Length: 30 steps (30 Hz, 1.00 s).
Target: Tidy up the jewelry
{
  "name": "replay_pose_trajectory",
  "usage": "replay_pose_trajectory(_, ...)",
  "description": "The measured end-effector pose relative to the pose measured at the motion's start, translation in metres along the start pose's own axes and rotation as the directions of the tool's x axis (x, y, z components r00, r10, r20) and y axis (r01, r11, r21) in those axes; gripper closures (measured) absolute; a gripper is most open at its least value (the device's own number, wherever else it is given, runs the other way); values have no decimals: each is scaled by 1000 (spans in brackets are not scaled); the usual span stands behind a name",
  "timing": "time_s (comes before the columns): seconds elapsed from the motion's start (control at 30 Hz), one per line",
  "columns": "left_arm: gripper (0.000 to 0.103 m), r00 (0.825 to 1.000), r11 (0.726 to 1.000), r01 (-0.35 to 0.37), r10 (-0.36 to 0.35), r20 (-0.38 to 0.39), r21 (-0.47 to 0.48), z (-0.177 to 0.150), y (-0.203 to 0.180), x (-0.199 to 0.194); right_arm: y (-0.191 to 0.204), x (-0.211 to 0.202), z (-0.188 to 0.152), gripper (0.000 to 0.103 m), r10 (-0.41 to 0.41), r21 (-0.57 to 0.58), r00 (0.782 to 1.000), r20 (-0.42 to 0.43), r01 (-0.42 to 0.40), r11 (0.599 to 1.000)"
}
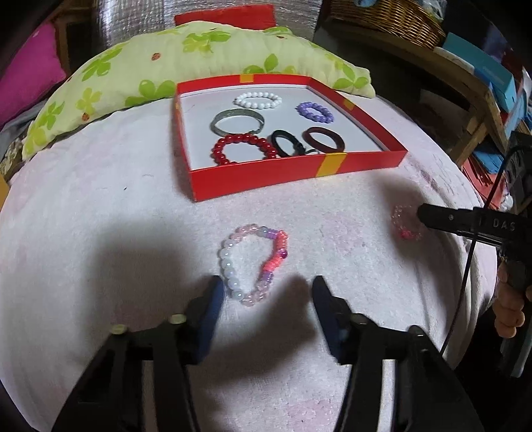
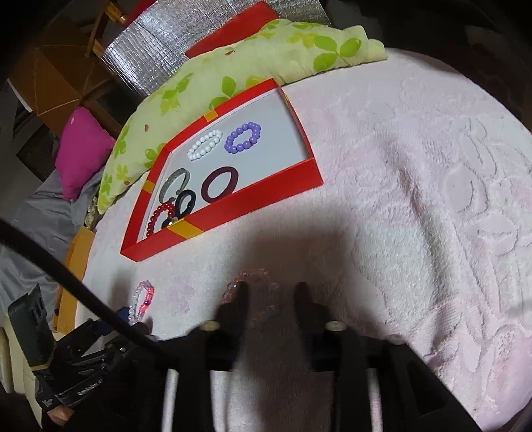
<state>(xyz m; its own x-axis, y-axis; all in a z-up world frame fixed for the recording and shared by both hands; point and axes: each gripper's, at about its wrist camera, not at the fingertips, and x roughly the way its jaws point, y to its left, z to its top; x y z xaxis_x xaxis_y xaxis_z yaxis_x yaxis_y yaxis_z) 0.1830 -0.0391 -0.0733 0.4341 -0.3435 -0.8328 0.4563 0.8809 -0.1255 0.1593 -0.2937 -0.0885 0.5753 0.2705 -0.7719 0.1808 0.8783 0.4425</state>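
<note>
Six bracelets boxed, two left out.
Left tongs [image 1: 266, 292] released at multicolour bracelet [image 1: 253, 262]; right tongs [image 2: 272, 292] released astride pink bracelet [image 2: 256, 289]; red box [image 1: 296, 172].

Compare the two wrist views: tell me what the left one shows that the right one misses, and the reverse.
Only the left wrist view shows the wicker basket and shelf boxes. Only the right wrist view shows the orange wooden furniture. Both show the red box, the multicolour bead bracelet before the open left hand-held gripper, and the pink bracelet at the open right hand-held gripper.
</note>
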Motion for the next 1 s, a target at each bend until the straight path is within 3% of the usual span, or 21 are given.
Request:
replay_pose_trajectory(0.03,54,1000,1000,1,-1,1,-1,1,0,0,2,-1,-1,55,7,-6,1000,7,-7,1000)
replay_pose_trajectory(0.13,64,1000,1000,4,-4,3,-13,1,2,0,14,2,-6,54,-2,-73,1000,3,2,997)
replay_pose_trajectory(0.37,65,1000,999,-12,12,1,-33,2,3,2,37,11,-17,55,-70,-211,997,12,71,975)
replay_pose_trajectory(0.43,64,1000,999,-16,16,-1,-36,3,3,3,41,12,-19,55,-95,-239,995,26,98,966)
replay_pose_trajectory(0.6,47,1000,999,-18,18,-6,-30,4,-3,6,48,16,-25,55,-156,-306,986,60,166,938)
replay_pose_trajectory(0.73,45,999,998,-54,54,-4,15,3,-12,8,53,17,-28,70,-207,-350,974,96,228,909)
replay_pose_trajectory(0.83,44,998,998,-55,56,-4,17,4,-11,8,50,16,-27,76,-211,-345,972,100,233,909)
replay_pose_trajectory(1.0,44,998,998,-55,55,-6,14,4,-10,7,46,16,-24,80,-207,-323,974,94,226,919)
